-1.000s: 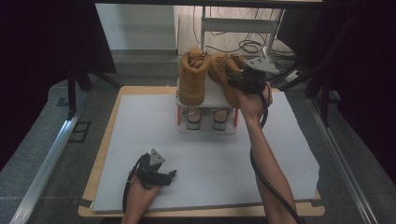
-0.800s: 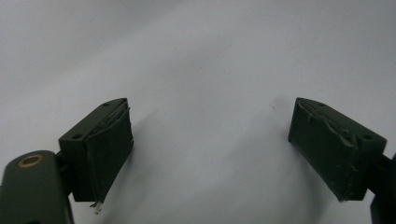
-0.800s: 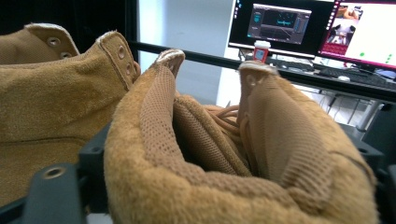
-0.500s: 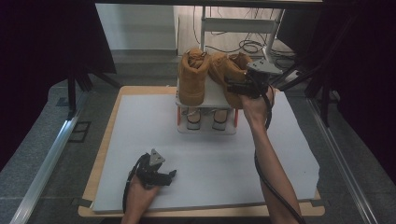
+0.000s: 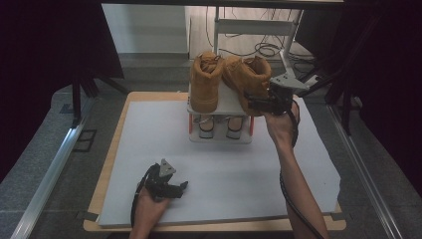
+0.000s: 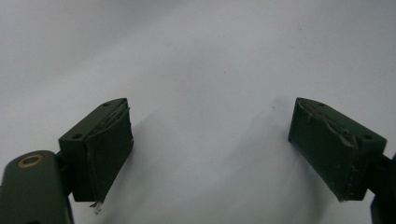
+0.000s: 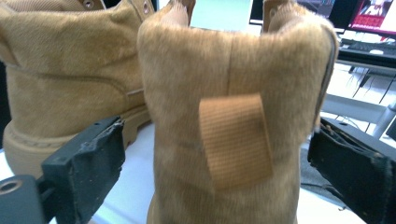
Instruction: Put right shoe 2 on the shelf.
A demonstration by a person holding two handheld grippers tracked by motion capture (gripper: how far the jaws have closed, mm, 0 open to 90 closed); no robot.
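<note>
**Tan boot sits between spread tongs on the rack**

Tan boot [image 7: 233, 121], napped suede with a woven heel loop, stands on the white rack [image 5: 226, 102] beside its twin [image 5: 205, 84]. Right tongs [image 5: 254, 103], just opened, straddle its heel without gripping. Left tongs [image 5: 180, 187] rest released on the grey counter [image 5: 239, 174].

White mat [image 5: 149, 149] over wooden table [image 5: 107, 172]; monitors [image 7: 369, 14] behind.

Your target: right boot [image 5: 249, 82] of tan suede pair, on white rack top [image 5: 231, 102] at table's 12 o'clock. Leans toward 2 o'clock, collar tipped. Heel with woven pull tab [image 7: 236, 140] faces you. Left boot [image 5: 205, 82] stands upright just beside it, at its 9 o'clock, toe pointing toward you.
</note>
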